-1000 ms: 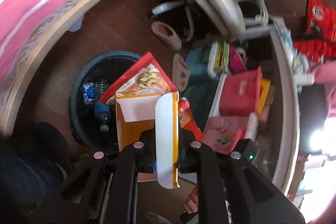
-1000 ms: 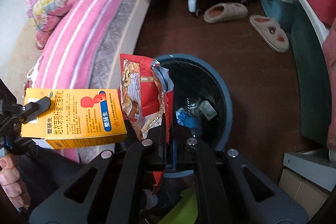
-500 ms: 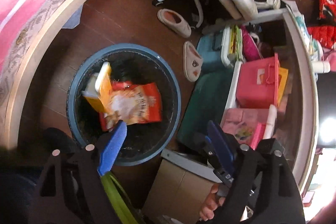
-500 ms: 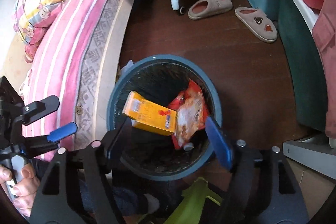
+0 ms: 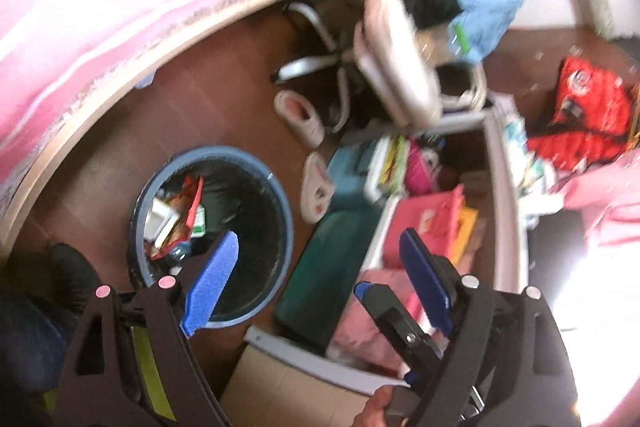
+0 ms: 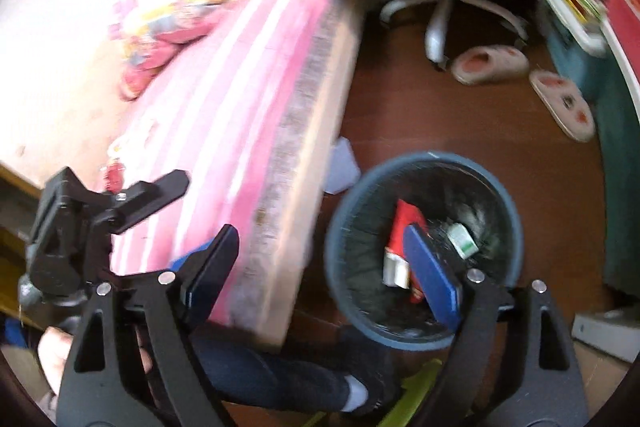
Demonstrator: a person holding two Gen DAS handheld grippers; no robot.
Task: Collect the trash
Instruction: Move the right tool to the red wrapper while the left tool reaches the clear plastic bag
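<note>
A round blue trash bin (image 5: 280, 223) with a black liner stands on the brown floor; it also shows in the right wrist view (image 6: 336, 279). Inside lie a red snack bag (image 5: 188, 203), a box (image 5: 160, 219) and other litter. The red bag (image 6: 404, 219) and a white-green carton (image 6: 462, 241) show in the right view. My left gripper (image 5: 320, 279) is open and empty above the bin's right side. My right gripper (image 6: 324, 275) is open and empty, its right finger over the bin. The left gripper (image 6: 120, 211) shows at left there.
A pink striped bed (image 6: 248, 99) runs along the left. A white office chair (image 5: 400, 67), two slippers (image 5: 316, 183), teal and pink storage boxes (image 5: 428, 223) and red bags (image 5: 580, 115) crowd the right. A cardboard box (image 5: 288, 391) sits near.
Both grippers let go of the yellow box and the red snack bag, which fell into the bin. Both jaws now stand wide open and both views have swung away, blurred.
</note>
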